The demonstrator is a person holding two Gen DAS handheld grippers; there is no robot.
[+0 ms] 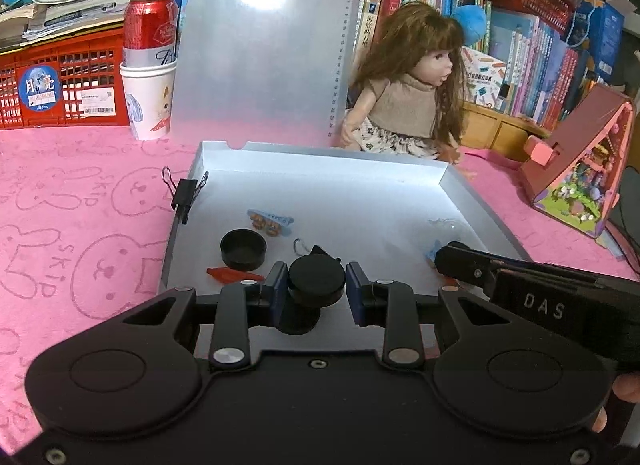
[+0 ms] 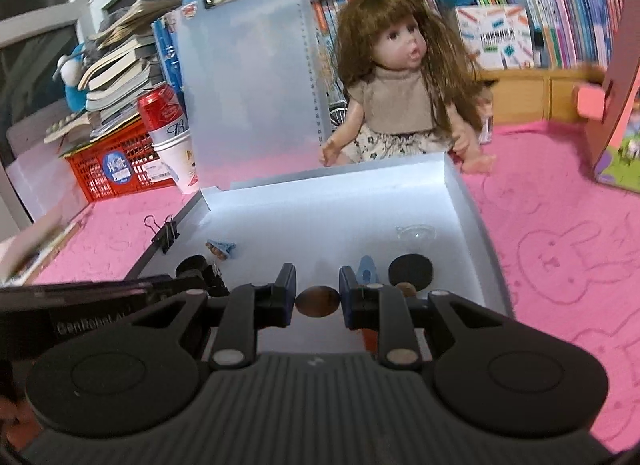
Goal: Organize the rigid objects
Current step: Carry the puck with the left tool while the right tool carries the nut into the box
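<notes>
A shallow white box (image 1: 186,225) lies open on the pink cloth, its lid standing up behind it. My left gripper (image 1: 317,269) is shut on a black round cap (image 1: 316,284) over the box's near edge. Another black cap (image 1: 243,249), a blue hair clip (image 1: 270,221) and an orange piece (image 1: 234,273) lie inside on the left. My right gripper (image 2: 318,285) is shut on a brown oval piece (image 2: 318,301) above the box floor (image 2: 320,217). Beside it lie a black disc (image 2: 411,269), a blue clip (image 2: 366,269) and a clear piece (image 2: 416,233).
A black binder clip (image 1: 185,193) grips the box's left wall. A doll (image 1: 404,105) sits behind the box. A paper cup with a red can (image 1: 149,77) and a red crate (image 1: 60,85) stand at back left. A pink toy house (image 1: 580,169) is at right.
</notes>
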